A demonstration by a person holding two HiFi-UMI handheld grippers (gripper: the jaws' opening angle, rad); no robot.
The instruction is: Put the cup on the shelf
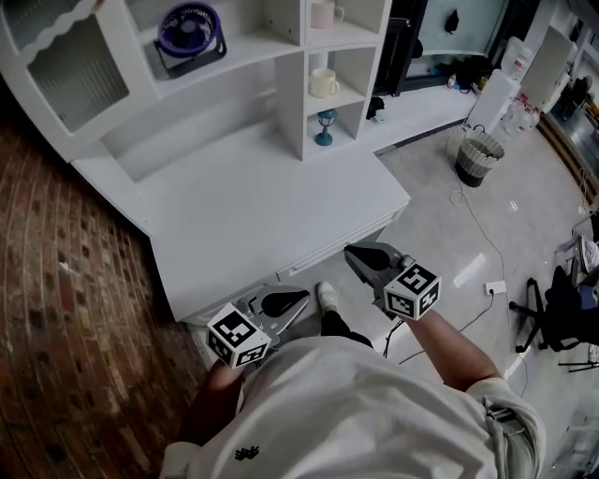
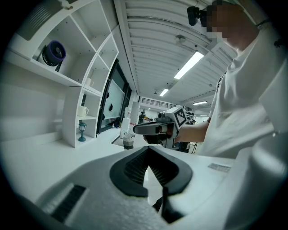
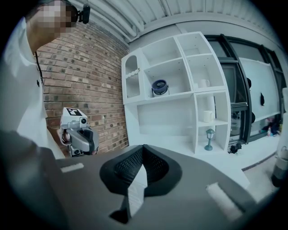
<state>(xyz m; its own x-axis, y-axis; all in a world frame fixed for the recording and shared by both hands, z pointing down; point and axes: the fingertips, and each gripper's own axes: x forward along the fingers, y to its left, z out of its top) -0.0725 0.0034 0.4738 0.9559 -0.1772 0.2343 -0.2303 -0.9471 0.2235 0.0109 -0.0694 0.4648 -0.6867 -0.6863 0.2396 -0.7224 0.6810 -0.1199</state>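
A cream cup [image 1: 324,83] stands in the middle cubby of the white shelf unit [image 1: 290,112]; it also shows in the right gripper view [image 3: 207,116] and the left gripper view [image 2: 82,111]. A second cup [image 1: 324,13] sits in the cubby above. Both grippers hang low in front of the desk, near the person's body and far from the shelf. My left gripper [image 1: 301,297] is shut and holds nothing. My right gripper [image 1: 351,251] is shut too and is empty. Each gripper sees the other: the right gripper [image 2: 139,129] and the left gripper [image 3: 90,137].
A small blue lamp figurine [image 1: 325,126] stands under the cup. A purple fan [image 1: 190,33] sits on the wide shelf. The white desk top [image 1: 262,206] is bare. A waste basket [image 1: 479,157], cables and a black stand [image 1: 547,313] are on the floor at right. Brick wall at left.
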